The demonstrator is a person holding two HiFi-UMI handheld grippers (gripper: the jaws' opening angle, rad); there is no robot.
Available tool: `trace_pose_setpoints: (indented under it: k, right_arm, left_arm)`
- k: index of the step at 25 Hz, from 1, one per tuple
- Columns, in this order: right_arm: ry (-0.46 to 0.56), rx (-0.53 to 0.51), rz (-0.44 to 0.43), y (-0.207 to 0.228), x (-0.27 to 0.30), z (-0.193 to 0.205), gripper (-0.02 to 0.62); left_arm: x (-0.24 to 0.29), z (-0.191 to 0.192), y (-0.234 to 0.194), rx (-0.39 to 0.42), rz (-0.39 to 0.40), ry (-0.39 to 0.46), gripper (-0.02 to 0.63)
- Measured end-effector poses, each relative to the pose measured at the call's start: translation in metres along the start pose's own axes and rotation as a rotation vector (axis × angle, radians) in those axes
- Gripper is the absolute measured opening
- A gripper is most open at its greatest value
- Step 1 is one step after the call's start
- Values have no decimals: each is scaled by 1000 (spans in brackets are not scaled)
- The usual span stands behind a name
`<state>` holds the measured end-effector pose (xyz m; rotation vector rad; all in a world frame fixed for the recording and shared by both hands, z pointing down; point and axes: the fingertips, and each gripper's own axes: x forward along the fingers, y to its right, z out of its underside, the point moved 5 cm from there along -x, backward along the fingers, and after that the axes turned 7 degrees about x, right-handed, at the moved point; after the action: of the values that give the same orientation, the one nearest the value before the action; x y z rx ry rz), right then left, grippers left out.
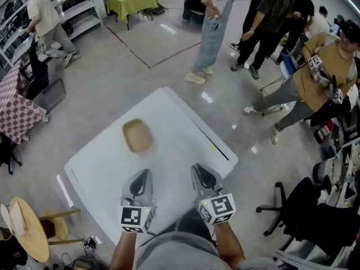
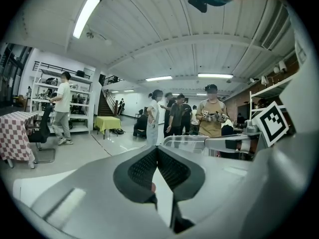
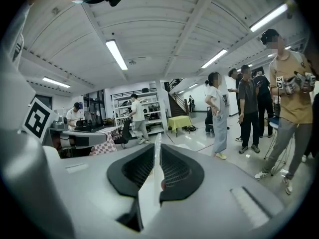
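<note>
Long ceiling lamps [image 2: 83, 15] give bright, even light that glares in white streaks on the glossy floor [image 1: 140, 77]. It nearly washes out the white counter [image 1: 185, 134], where shadows are faint and soft. Both gripper views bend hard into dark rounded corners, and the left gripper [image 2: 157, 151] and right gripper [image 3: 158, 148] sit close and blurred while the room behind is sharper.

No readable text, nos. or brands anywhere. Only b/w square code markers, no letters, on cubes of left hand-held gripper [image 1: 142, 177] & right hand-held gripper [image 1: 200, 172], over bench's [image 1: 180, 122] near edge.
</note>
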<state>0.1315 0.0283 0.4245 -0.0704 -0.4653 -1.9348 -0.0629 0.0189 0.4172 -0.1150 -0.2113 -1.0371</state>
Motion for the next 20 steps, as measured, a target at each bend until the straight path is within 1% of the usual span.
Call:
trace_pose_setpoints:
  k: [13, 20]
  right_arm:
    - [-6, -8, -6, 3, 6, 1, 40]
    - [8, -3, -9, 3, 4, -3, 40]
  left_arm:
    - [7, 5, 2, -1, 9, -7, 11]
    - [7, 4, 4, 2, 10, -8, 11]
